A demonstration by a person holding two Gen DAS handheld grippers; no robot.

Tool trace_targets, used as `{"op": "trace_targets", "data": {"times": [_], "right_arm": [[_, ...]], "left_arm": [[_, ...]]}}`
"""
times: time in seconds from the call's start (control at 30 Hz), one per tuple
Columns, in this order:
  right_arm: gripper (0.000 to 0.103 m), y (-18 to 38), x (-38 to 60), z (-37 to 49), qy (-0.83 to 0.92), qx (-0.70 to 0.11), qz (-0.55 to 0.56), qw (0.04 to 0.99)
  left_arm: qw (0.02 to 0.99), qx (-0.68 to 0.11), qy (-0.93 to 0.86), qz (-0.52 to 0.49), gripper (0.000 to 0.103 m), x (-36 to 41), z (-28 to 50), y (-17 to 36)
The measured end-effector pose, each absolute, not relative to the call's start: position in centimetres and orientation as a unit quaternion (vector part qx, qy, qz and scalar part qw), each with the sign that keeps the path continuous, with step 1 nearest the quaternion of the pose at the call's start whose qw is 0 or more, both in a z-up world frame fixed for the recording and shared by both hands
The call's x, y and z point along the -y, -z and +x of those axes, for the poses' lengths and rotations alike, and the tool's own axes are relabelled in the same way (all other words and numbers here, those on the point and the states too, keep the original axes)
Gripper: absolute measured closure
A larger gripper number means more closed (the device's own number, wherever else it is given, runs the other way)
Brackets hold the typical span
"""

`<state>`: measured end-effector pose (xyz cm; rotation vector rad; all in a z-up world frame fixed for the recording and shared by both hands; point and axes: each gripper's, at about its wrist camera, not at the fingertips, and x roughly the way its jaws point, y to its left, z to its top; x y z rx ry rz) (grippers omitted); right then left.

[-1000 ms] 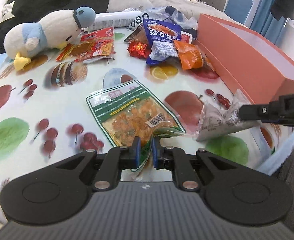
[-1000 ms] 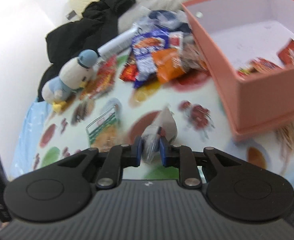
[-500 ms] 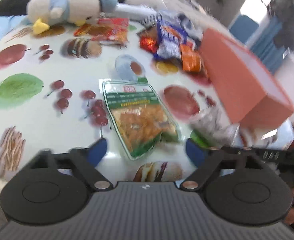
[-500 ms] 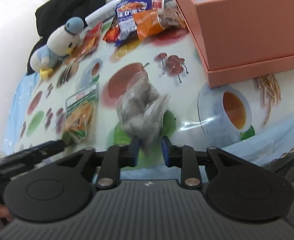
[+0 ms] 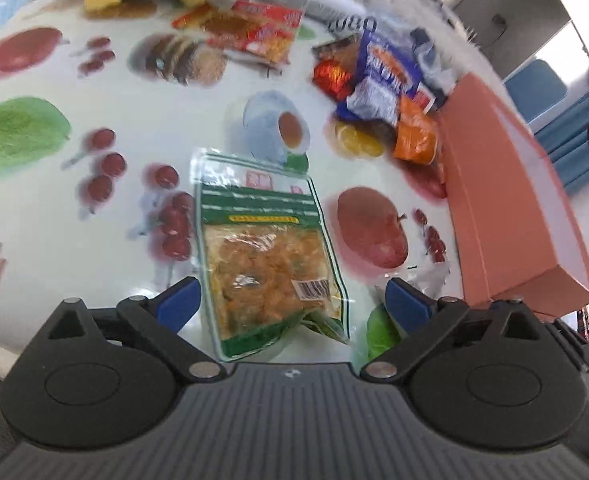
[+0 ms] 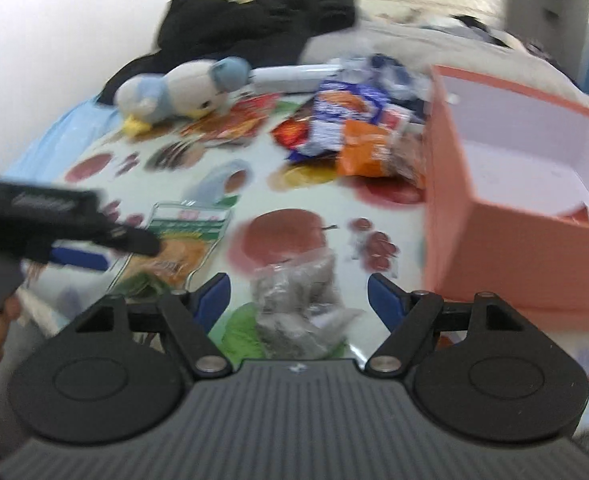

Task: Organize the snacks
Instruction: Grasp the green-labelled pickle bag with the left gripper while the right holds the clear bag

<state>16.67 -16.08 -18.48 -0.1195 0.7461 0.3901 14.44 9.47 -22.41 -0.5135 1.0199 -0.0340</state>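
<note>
Release step: left gripper (image 5: 290,304) jaws opening around flat green-edged clear snack pouch (image 5: 268,256), right gripper (image 6: 298,294) opening around grey crinkled bag (image 6: 298,292); neither gripped. Next: regrasp, move into salmon-pink cardboard box (image 6: 506,256).

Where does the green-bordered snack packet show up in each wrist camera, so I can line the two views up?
Left wrist: green-bordered snack packet lies flat at lower centre, between the opening jaws of the left gripper, untouched by the pads.
Right wrist: same packet at left of centre, partly behind the left gripper.
Shared landmark: the orange box, at the right in both views.
</note>
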Motion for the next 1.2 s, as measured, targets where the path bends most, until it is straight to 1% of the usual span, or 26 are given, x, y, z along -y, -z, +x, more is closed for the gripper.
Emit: {"op": "trace_targets", "data": {"times": [0.17, 0.27, 0.3, 0.33, 0.43, 0.53, 0.63, 0.67, 0.77, 0.83, 0.87, 0.93, 0.97, 1.0, 1.03, 1.17, 1.2], "right_arm": [[0.031, 20.6, 14.5, 17.8, -0.207, -0.38, -0.103, 0.895], [0.038, 21.5, 14.1, 18.0, -0.208, -0.38, -0.126, 0.892], [0.042, 21.7, 14.0, 18.2, -0.203, -0.38, -0.134, 0.893], [0.043, 22.0, 14.0, 18.3, -0.199, -0.38, -0.139, 0.892], [0.041, 22.6, 14.1, 18.5, -0.201, -0.383, -0.138, 0.891], [0.042, 23.1, 14.0, 18.0, -0.203, -0.379, -0.158, 0.889], [0.042, 23.2, 14.1, 18.0, -0.203, -0.378, -0.154, 0.89], [0.043, 23.3, 14.2, 18.2, -0.206, -0.377, -0.148, 0.891], [0.052, 23.3, 14.8, 18.5, -0.208, -0.38, -0.127, 0.892], [0.058, 23.2, 14.9, 18.6, -0.206, -0.382, -0.118, 0.893], [0.059, 23.2, 15.0, 18.6, -0.204, -0.382, -0.115, 0.894], [0.065, 23.0, 15.2, 18.6, -0.203, -0.382, -0.105, 0.896], [0.066, 22.9, 15.3, 18.7, -0.203, -0.383, -0.098, 0.895], [0.067, 22.8, 15.5, 18.7, -0.203, -0.386, -0.09, 0.895], [0.068, 22.7, 15.7, 18.7, -0.201, -0.387, -0.083, 0.896], [0.07, 22.1, 16.5, 18.7, -0.191, -0.388, -0.062, 0.9], [0.071, 22.0, 16.7, 18.8, -0.187, -0.389, -0.055, 0.901]], "left_arm": [[0.835, -0.498, 0.0, -0.234, 0.003, -8.9, 15.4, 23.0], [0.837, -0.509, -0.008, -0.201, 0.003, -8.2, 16.1, 23.2], [0.838, -0.512, -0.01, -0.187, 0.003, -7.9, 16.3, 23.2], [0.839, -0.516, -0.012, -0.172, 0.003, -7.5, 16.5, 23.3], [0.84, -0.526, -0.019, -0.136, 0.003, -6.6, 17.1, 23.6], [0.839, -0.533, -0.026, -0.103, 0.003, -5.7, 17.5, 23.9], [0.841, -0.533, -0.038, -0.083, 0.003, -5.2, 17.9, 24.3], [0.842, -0.532, -0.042, -0.08, 0.003, -5.1, 18.0, 24.4], [0.846, -0.527, -0.049, -0.069, 0.006, -4.9, 18.3, 24.4], [0.848, -0.523, -0.048, -0.065, 0.012, -4.8, 18.4, 24.3], [0.852, -0.518, -0.046, -0.063, 0.017, -4.7, 18.3, 24.1], [0.857, -0.51, -0.045, -0.055, 0.029, -4.3, 18.2, 23.6], [0.859, -0.507, -0.045, -0.049, 0.031, -4.1, 18.1, 23.5], [0.862, -0.502, -0.042, -0.046, 0.037, -3.9, 18.0, 23.3], [0.866, -0.497, -0.04, -0.044, 0.045, -3.8, 17.9, 23.0], [0.871, -0.488, -0.036, -0.04, 0.053, -3.7, 17.6, 22.4], [0.872, -0.486, -0.035, -0.047, 0.058, -3.9, 17.5, 22.2]]}}
